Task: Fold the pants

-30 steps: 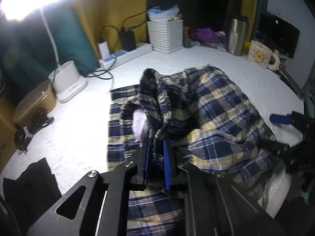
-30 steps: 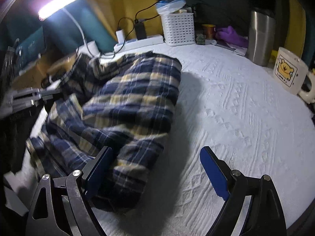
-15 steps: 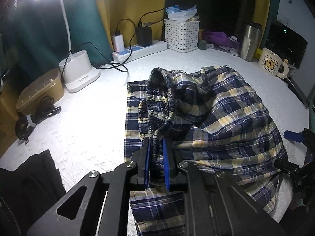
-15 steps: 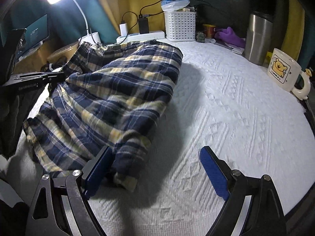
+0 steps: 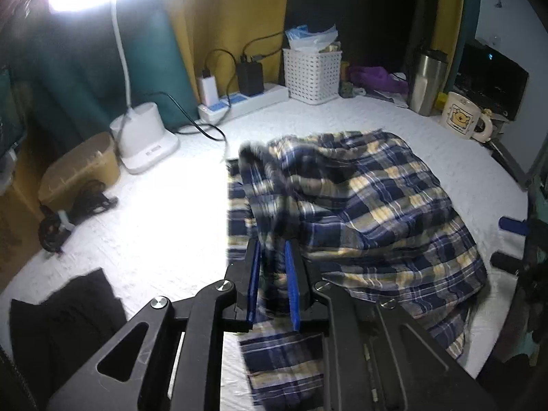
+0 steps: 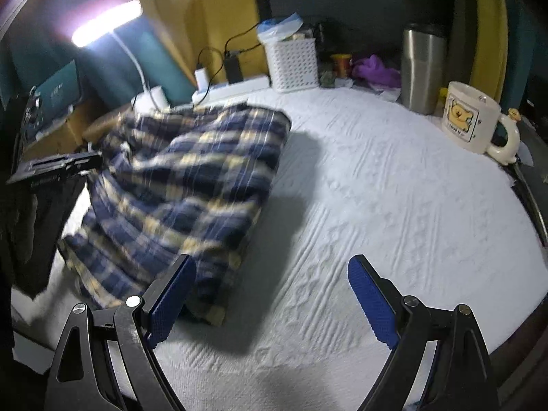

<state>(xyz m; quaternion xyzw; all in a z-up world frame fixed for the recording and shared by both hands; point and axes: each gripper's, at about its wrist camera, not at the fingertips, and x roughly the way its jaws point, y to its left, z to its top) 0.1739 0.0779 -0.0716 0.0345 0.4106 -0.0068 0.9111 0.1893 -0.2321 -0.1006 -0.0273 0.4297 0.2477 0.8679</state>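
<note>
While the left gripper (image 5: 273, 282) has its jaws easing apart, a bunched ridge of the pants (image 5: 359, 212) sits between the blue pads (image 5: 291, 287), cloth filling the narrow gap. Right gripper (image 6: 270, 294) is spread wide and empty, with only bare cover between its fingers; the near corner of the pants lies just beside its left pad (image 6: 171, 294), and I cannot tell if they touch.

Pants: navy, yellow and white plaid, heaped in a loose fold just ahead of the left fingers, with a flat layer running under them toward the camera. The plaid is motion-blurred in the right view.

Surface: white textured cover (image 6: 394, 205) with raised woven ridges. Black cloth (image 5: 65, 318) lies left of the left gripper.

Further out, at the far edge ahead of both grippers: lamp (image 5: 144, 137) with a white base and glaring head, power strip (image 5: 246, 101) with a white and a black charger plugged in, white basket (image 5: 313, 75), purple cloth (image 5: 373, 77), steel tumbler (image 6: 423, 68). Tan tub (image 5: 82, 171) and a coiled black cable (image 5: 68, 215) sit far left. Yellow and teal drapes behind.

Writing: the cream mug (image 6: 471, 121), ahead-right of the right fingers, carries a bear picture with small text too blurred to read. Lettering on the lamp base is also unreadable.
</note>
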